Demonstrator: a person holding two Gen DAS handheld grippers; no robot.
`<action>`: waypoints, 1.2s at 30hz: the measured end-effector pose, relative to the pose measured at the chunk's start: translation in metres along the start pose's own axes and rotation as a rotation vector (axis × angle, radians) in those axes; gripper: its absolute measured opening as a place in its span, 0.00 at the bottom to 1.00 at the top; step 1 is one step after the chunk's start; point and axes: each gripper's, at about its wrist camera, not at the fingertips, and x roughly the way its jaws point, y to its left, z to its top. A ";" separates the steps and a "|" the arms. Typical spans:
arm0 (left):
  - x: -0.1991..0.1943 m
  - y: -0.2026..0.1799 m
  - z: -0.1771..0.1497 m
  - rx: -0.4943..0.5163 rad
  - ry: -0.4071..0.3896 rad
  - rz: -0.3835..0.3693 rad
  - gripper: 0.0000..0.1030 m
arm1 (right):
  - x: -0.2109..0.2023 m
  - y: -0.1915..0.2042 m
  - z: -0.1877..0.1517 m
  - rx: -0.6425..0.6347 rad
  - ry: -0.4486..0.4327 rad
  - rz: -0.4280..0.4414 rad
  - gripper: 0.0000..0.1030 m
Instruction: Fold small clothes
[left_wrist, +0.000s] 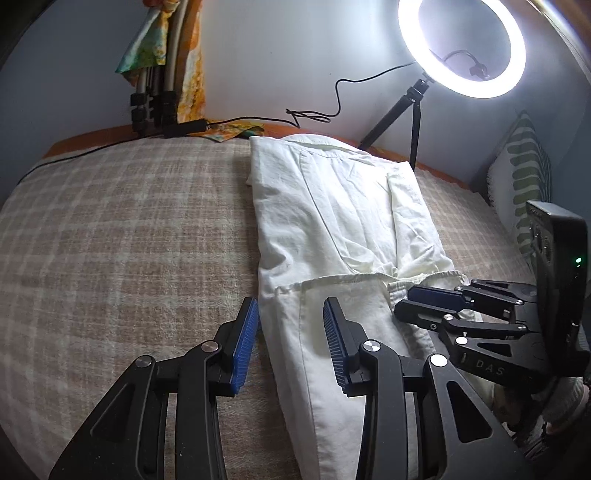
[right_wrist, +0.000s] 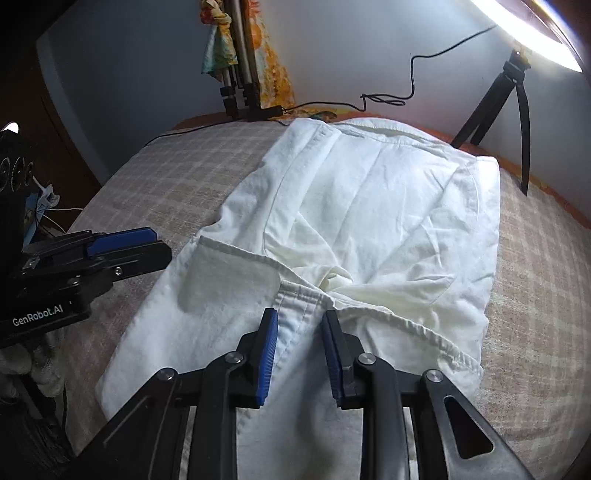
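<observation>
White garment (right_wrist: 369, 221) lies half-folded on the bed (left_wrist: 110, 221); left claw (left_wrist: 290, 332) spread over its edge, right claw (right_wrist: 299, 343) spread, straddling the hem. Risk: pinching one layer only; the fold slides apart.

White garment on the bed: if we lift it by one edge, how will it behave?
The white garment is probably floppy: it lies creased and draped flat on the plaid bedspread. Lifted by one edge it would likely sag, and its folded layers might fall open. It looks like thin cloth, so probably light for its size.
</observation>
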 end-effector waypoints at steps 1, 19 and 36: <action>0.000 0.001 0.000 -0.010 0.002 -0.011 0.34 | 0.003 0.000 0.001 0.000 0.005 0.002 0.24; 0.032 0.021 0.031 -0.029 0.066 0.081 0.34 | -0.057 -0.044 -0.014 0.076 -0.098 -0.002 0.39; 0.075 0.027 0.112 0.010 0.066 -0.045 0.48 | -0.021 -0.165 0.043 0.213 -0.112 0.061 0.69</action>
